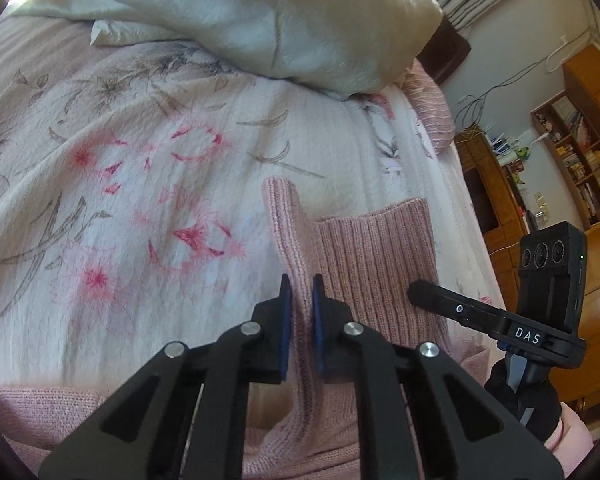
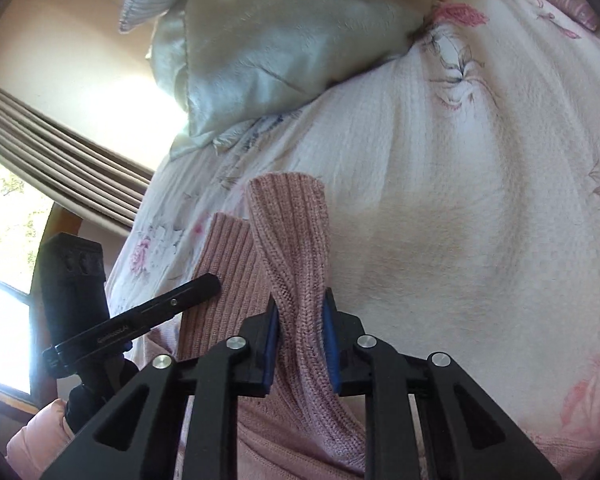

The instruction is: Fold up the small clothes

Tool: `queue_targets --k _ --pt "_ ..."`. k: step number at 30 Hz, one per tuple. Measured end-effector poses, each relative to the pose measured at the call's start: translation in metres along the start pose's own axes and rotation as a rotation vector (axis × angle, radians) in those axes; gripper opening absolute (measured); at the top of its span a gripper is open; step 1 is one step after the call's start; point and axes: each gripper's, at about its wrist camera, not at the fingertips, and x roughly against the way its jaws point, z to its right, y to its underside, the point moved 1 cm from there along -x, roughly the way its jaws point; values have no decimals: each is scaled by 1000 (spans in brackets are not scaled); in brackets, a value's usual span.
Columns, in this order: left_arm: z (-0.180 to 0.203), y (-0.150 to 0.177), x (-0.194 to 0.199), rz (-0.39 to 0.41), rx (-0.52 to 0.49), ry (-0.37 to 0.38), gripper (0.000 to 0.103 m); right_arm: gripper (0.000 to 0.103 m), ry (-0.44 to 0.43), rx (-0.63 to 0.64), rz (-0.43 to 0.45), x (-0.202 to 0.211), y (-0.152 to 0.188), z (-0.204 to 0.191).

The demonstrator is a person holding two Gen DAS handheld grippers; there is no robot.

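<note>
Both grippers, left gripper (image 1: pixel 299 304) and right gripper (image 2: pixel 300 316), have jaws clamped on the pink ribbed knit sweater (image 1: pixel 374 256) below the pale satin pillow (image 1: pixel 268 20), mid-fold; next, carry both sleeves together onto the body.

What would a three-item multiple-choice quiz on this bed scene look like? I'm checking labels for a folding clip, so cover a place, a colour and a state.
1. Where does the pillow lie?
A. on the bedspread beyond the garment
B. on the floor
C. on the wooden shelf

2. What colour is the knit garment?
A. navy
B. dusty pink
C. green

3. How does the left gripper stand?
A. wide open above bare cloth
B. out of view
C. shut on a strip of the garment

Key: 1 A, it rests on the floral bedspread past the garment; 2 B, the ribbed knit is pink in both views; 3 C, its blue pads pinch the knit, as the right gripper also does.
</note>
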Motion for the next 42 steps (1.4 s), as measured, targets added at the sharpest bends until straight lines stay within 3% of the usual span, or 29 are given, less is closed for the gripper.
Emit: queue_targets --k 7,12,16,21,25,28,30,31,32,34,37,42 --pt "22 21 50 88 -81 126 8 20 -68 133 77 43 19 -30" --pt "36 57 86 124 -177 187 7 20 -59 278 104 73 50 -55" --pt "37 99 104 102 -260 164 8 22 -30 363 80 85 86 -65" --pt "26 153 105 0 -329 91 11 37 26 414 -8 82 140 -63" --pt "10 189 111 -90 -322 67 13 41 12 402 -121 84 187 -52" --pt "5 197 129 -60 -270 63 13 41 10 392 -157 93 210 -53" --pt "14 192 142 1 -245 93 13 42 -28 359 -132 101 211 -58" --pt "22 189 143 24 -238 92 18 43 -50 335 -101 105 208 -62" --pt "30 187 139 20 -235 90 24 46 -67 310 -83 108 206 -66" --pt "46 186 124 11 -252 79 26 46 -40 294 -49 103 200 -73" --pt "55 190 94 -46 -249 59 26 45 -25 251 -63 83 195 -76" --pt "30 205 56 -166 -187 -68 26 43 115 167 -152 49 210 -48"
